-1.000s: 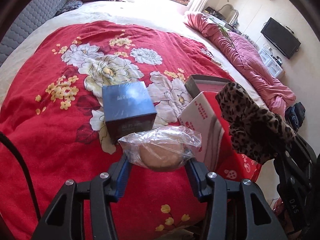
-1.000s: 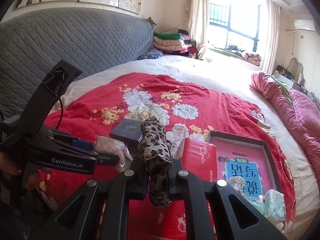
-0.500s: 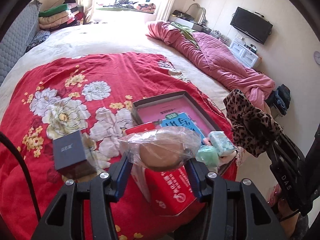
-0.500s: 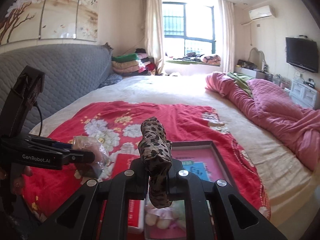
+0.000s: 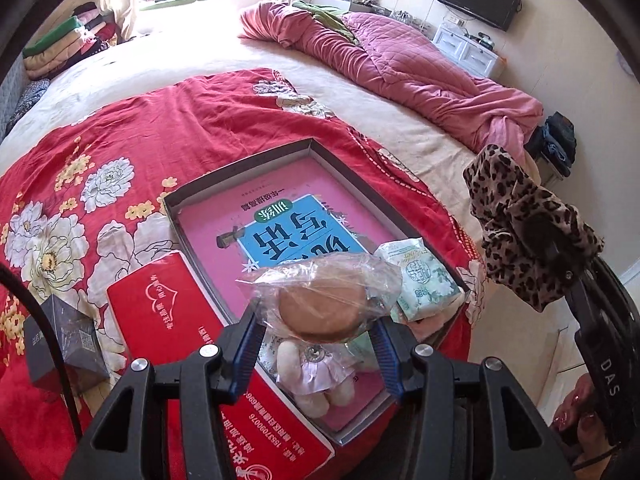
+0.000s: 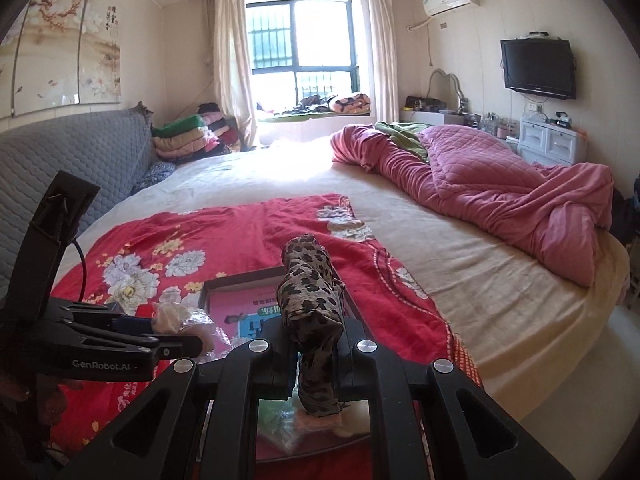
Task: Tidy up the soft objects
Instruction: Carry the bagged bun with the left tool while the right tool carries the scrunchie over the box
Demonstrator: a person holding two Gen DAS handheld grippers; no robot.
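1. Since a second ago I have swung both grippers rightward, from over the dark blue box (image 5: 64, 344) to above the open tray (image 5: 244, 168), so it now fills the left wrist view.
2. My left gripper (image 5: 316, 340) is clenched on the bagged round puff (image 5: 320, 308), pinched at its sides so the loose plastic stays clear of the fingers.
3. My right gripper (image 6: 316, 360) grips the leopard-print cloth (image 6: 312, 312) by its middle, both ends drooping free; it hangs over the tray's near end.
4. Inside the tray lie a pink book (image 5: 280, 224), a green tissue pack (image 5: 420, 280) and a small plush doll (image 5: 316, 372), gathered at the near end.
5. I judge the tray is the collecting spot, so both held items are poised for dropping in.
6. Beside the tray, the red tissue box (image 5: 172, 304) rests touching its left wall.
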